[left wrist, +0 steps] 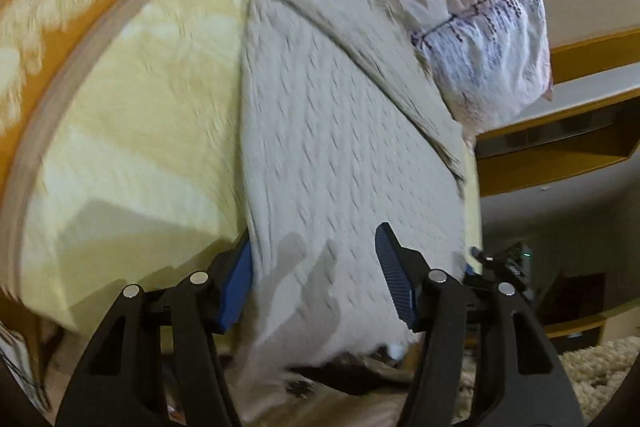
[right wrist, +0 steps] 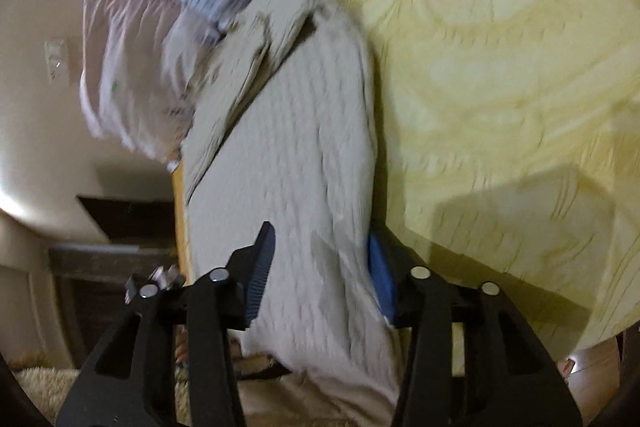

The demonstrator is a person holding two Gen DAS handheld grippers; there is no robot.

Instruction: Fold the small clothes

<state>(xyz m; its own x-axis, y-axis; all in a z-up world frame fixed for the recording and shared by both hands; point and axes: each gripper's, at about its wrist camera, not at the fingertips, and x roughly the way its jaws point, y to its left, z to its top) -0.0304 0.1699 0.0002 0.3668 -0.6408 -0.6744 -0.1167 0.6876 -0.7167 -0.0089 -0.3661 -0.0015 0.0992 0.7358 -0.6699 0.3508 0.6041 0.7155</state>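
Spanning the grey knit garment (left wrist: 340, 147), the 2 grippers, left (left wrist: 316, 279) and right (right wrist: 320, 275), are spread wide, unclamped, for a fold on the round table (left wrist: 132, 107).

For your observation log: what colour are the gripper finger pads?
Blue, on both the left gripper and right gripper; clearest in the left wrist view.

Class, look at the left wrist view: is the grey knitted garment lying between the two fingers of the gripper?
Yes: the grey knitted garment runs down between the fingers of the left gripper, which stand wide apart on either side of it.
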